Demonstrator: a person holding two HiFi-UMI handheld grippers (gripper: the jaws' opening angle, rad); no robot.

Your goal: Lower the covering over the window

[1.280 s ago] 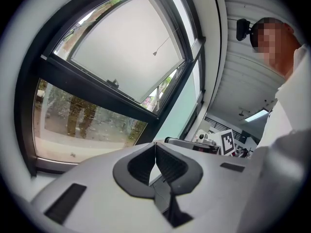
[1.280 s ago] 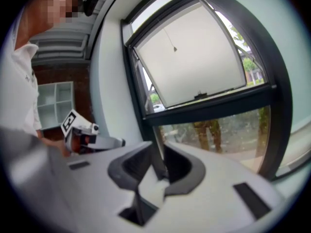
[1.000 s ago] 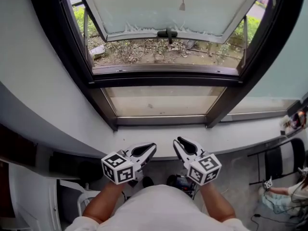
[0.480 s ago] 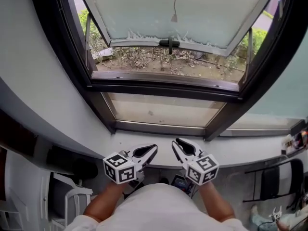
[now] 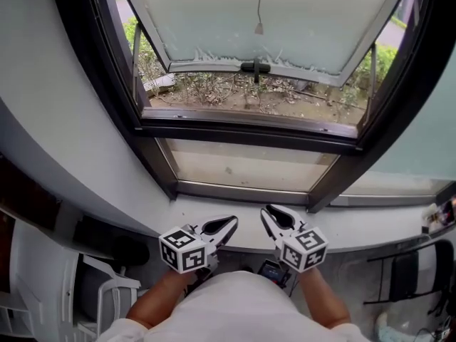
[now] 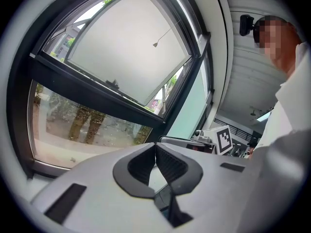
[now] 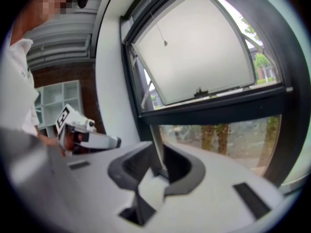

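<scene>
Both empty: left gripper [image 5: 229, 224] and right gripper [image 5: 268, 212] low at the sill [image 5: 356, 223].
Left jaws pressed together, nothing between; cord [image 5: 258, 28] hangs before the open sash [image 5: 214, 13], high above and well apart from both; right jaws narrowly parted.

A thin pull cord [image 5: 258, 6] ending in a small cone-shaped weight hangs before the dark-framed window [image 5: 249, 130]. The window's frosted upper sash [image 5: 299, 20] is tilted outward above 1 fixed lower pane.
</scene>
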